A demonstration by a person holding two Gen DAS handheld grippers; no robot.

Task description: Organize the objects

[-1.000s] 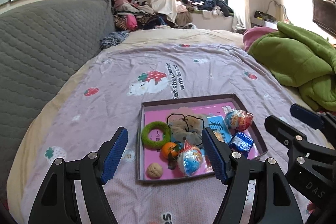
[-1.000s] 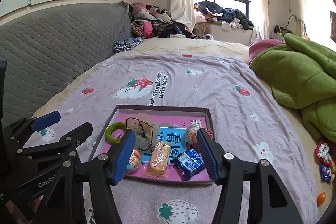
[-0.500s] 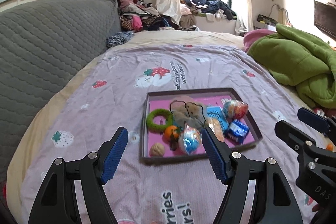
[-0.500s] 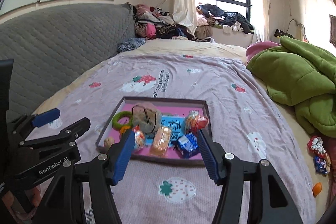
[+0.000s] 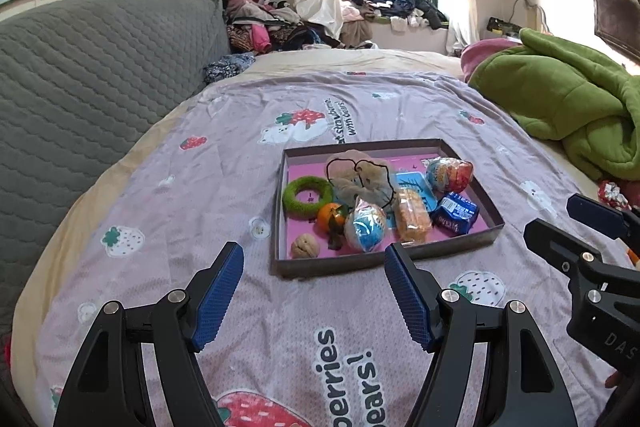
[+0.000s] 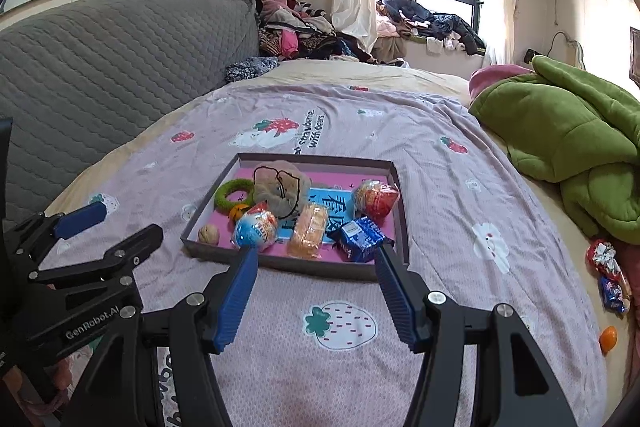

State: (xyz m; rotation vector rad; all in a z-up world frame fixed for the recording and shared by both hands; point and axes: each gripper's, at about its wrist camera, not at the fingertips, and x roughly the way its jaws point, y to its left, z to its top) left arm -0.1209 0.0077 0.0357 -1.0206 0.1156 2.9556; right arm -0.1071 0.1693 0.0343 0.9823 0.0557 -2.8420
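A shallow dark box with a pink floor (image 5: pixel 380 263) (image 6: pixel 296 269) lies on the bedspread. It holds a green ring (image 5: pixel 307 195) (image 6: pixel 234 191), a plush toy (image 5: pixel 360 175) (image 6: pixel 282 187), an orange (image 5: pixel 330 217), a walnut (image 5: pixel 305 246) (image 6: pixel 209 234), round snack packs (image 5: pixel 365 230) (image 6: pixel 376 198), an orange wafer pack (image 5: pixel 412 214) (image 6: pixel 309 231) and a blue packet (image 5: pixel 456 214) (image 6: pixel 360 238). My left gripper (image 5: pixel 314 297) hangs open before the box's near edge with nothing between its pads. My right gripper (image 6: pixel 316 297) is open too, empty, just short of the box.
A green blanket (image 5: pixel 560 107) is heaped at the right. A grey quilted headboard (image 5: pixel 80 87) runs along the left. Loose snack packs (image 6: pixel 608 267) and a small orange (image 6: pixel 608 339) lie on the bed's right edge. Clothes (image 6: pixel 304 35) are piled at the far end.
Both grippers have drawn back from the box and sunk a little; the box now sits farther away and more bedspread shows before it. Both stay open and empty.
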